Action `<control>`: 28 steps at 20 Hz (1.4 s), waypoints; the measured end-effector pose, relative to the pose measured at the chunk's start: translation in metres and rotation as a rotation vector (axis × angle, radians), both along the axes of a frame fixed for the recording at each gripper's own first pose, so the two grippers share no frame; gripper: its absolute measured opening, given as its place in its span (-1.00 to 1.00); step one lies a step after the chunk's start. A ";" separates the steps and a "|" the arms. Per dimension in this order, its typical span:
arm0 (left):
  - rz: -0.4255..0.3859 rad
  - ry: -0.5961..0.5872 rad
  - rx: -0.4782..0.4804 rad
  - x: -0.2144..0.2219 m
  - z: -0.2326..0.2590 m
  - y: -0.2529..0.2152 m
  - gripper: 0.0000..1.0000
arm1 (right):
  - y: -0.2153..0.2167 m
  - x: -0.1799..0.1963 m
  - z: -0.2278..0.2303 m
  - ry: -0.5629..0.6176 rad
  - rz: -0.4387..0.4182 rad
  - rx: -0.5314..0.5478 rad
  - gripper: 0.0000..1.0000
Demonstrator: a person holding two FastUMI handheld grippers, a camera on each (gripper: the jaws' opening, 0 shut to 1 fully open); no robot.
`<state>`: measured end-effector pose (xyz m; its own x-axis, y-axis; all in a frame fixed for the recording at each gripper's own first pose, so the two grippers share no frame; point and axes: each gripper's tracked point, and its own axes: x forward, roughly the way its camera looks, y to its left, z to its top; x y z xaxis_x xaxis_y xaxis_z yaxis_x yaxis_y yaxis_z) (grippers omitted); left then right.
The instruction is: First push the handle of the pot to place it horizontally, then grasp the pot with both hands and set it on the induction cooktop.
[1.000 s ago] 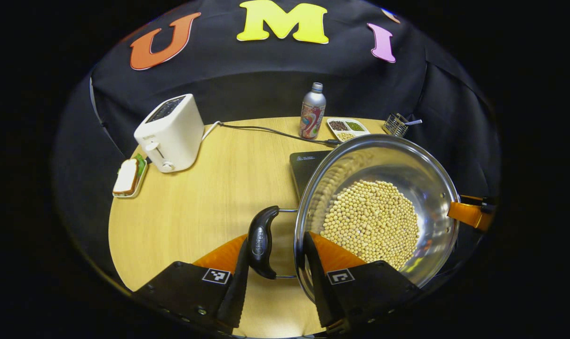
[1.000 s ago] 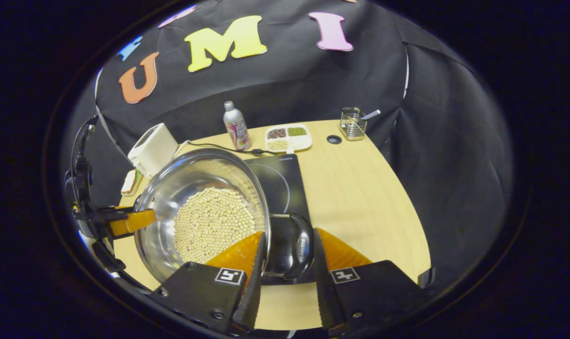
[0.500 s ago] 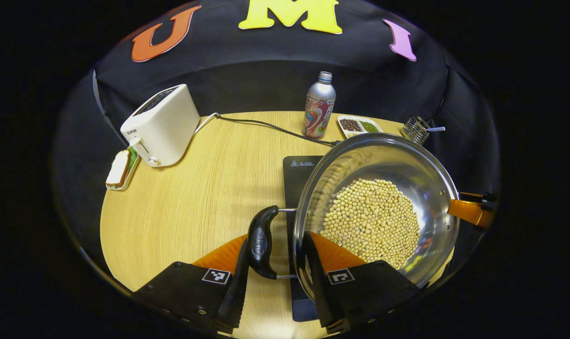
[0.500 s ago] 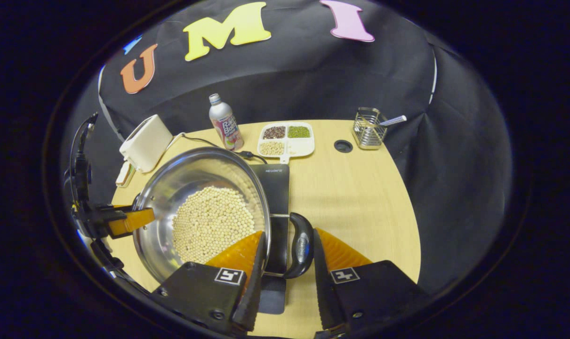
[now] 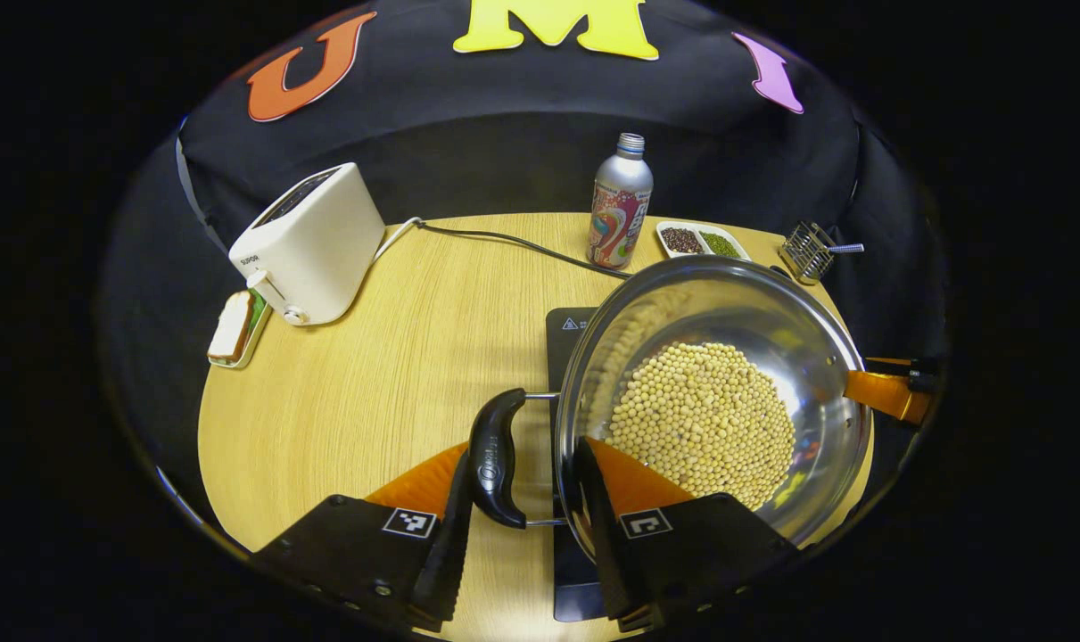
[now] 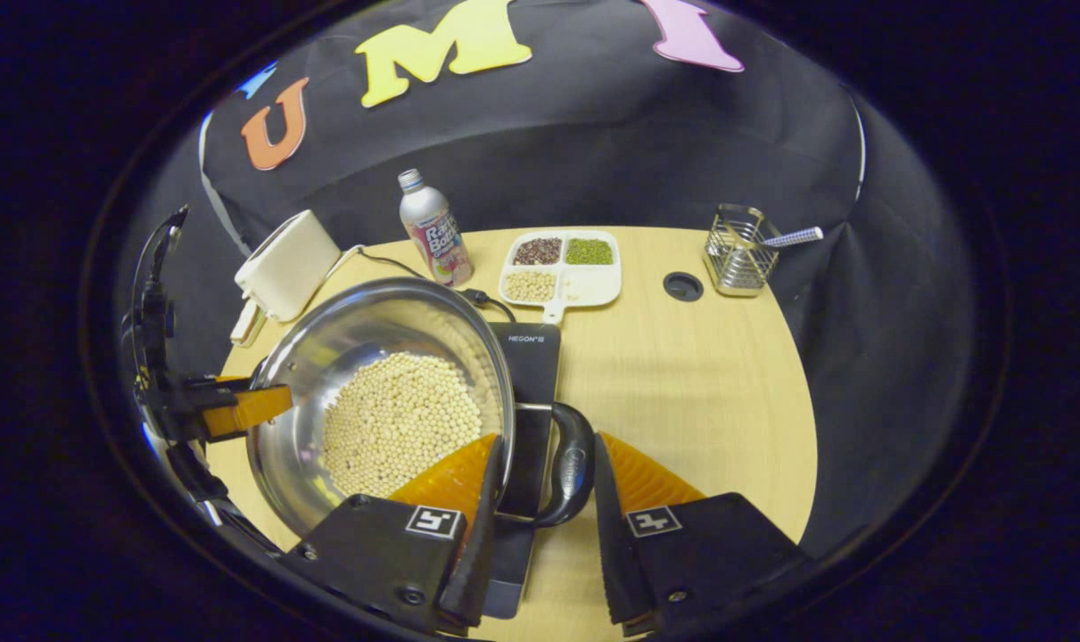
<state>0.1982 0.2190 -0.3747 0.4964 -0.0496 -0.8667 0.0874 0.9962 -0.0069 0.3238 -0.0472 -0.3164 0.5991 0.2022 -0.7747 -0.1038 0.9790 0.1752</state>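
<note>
A steel pot (image 5: 771, 312) holding soybeans (image 5: 700, 419) hangs between both grippers over the black induction cooktop (image 5: 568, 330). My left gripper (image 5: 523, 455) is shut on the pot's black side handle (image 5: 495, 455), one finger outside the handle and the other inside the rim. In the right gripper view, my right gripper (image 6: 548, 441) is shut the same way on the opposite handle (image 6: 575, 468) of the pot (image 6: 361, 330), with the cooktop (image 6: 535, 357) beneath. Each view shows the other gripper at the pot's far rim: right gripper (image 5: 887, 392), left gripper (image 6: 236, 410).
On the wooden table (image 5: 397, 357) stand a white toaster (image 5: 312, 241), a sandwich plate (image 5: 234, 325), a metal bottle (image 5: 620, 201), a divided dish of beans (image 6: 562, 267) and a wire holder (image 6: 740, 259). A cable (image 5: 504, 241) runs to the cooktop. A round hole (image 6: 682, 285) lies near the holder.
Both grippers have carried the pot away from the table's near edge and over the cooktop, which now reaches under the pot to the bottom of both views. Both grips are unchanged.
</note>
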 end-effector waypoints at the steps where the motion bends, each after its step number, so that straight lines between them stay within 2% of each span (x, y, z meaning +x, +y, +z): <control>1: 0.000 -0.001 -0.004 -0.002 0.000 -0.002 0.20 | -0.002 0.002 -0.001 -0.009 0.023 0.000 0.04; 4: -0.016 -0.015 -0.017 -0.001 -0.002 -0.003 0.19 | -0.001 0.002 -0.001 -0.027 -0.024 0.067 0.07; 16: -0.012 -0.044 0.032 0.003 -0.007 -0.003 0.20 | 0.001 -0.004 -0.008 -0.059 -0.036 0.068 0.07; 26: -0.013 -0.041 0.024 0.003 -0.008 -0.003 0.20 | -0.001 -0.004 -0.008 -0.077 -0.031 0.061 0.07; 28: -0.016 -0.039 0.029 0.003 -0.008 -0.002 0.22 | -0.001 -0.002 -0.007 -0.089 -0.035 0.068 0.12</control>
